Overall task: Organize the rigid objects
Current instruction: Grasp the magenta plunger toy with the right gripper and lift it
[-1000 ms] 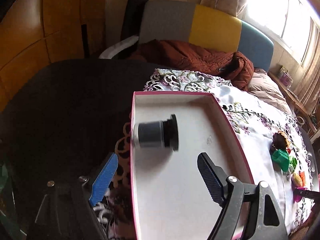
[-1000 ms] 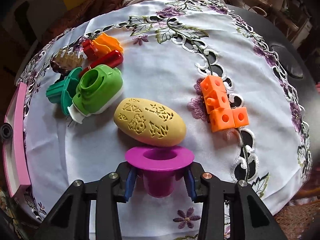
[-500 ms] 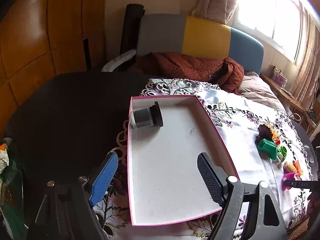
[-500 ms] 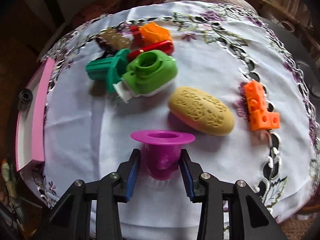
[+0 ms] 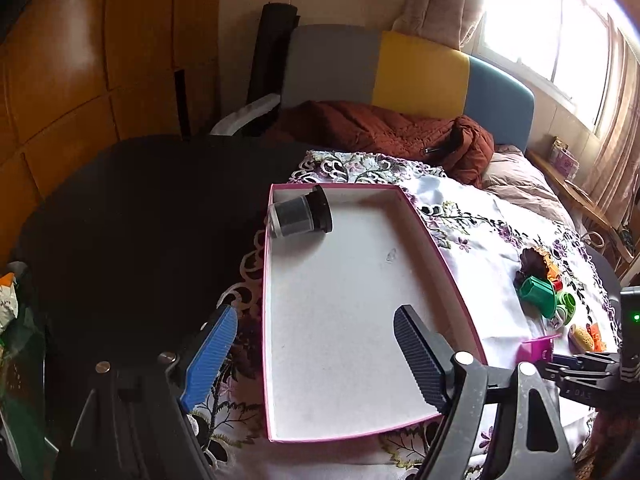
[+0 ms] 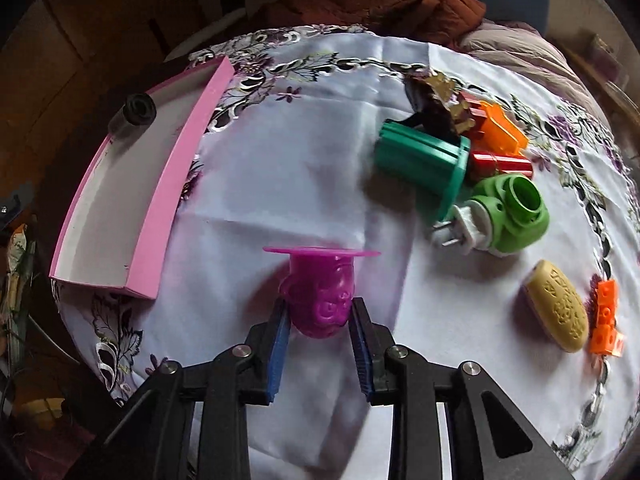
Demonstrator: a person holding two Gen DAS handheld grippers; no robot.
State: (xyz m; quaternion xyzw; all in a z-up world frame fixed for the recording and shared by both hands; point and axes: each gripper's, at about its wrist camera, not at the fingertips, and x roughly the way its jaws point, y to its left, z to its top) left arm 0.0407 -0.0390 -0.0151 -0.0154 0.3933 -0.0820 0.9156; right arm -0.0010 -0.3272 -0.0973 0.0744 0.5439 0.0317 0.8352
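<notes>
Your right claw (image 6: 319,322) is clamped on the purple mould (image 6: 322,294), jaws just closing in on it, lifted clear of the white cloth (image 6: 304,168). Pink box (image 6: 162,216) sits at 10 o'clock from it, black jar (image 6: 134,114) lying in its far corner. Green toy (image 6: 510,214), teal piece (image 6: 424,164), yellow oval (image 6: 558,312) and orange blocks (image 6: 606,322) spread from 1 to 3 o'clock. Your left claw (image 5: 316,354) is spread wide with nothing in it, above the box's near end.

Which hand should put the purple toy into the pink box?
The right. Its gripper has just been closing on the purple mould and grips it between its pads. The left gripper hangs open and empty over the pink box.
</notes>
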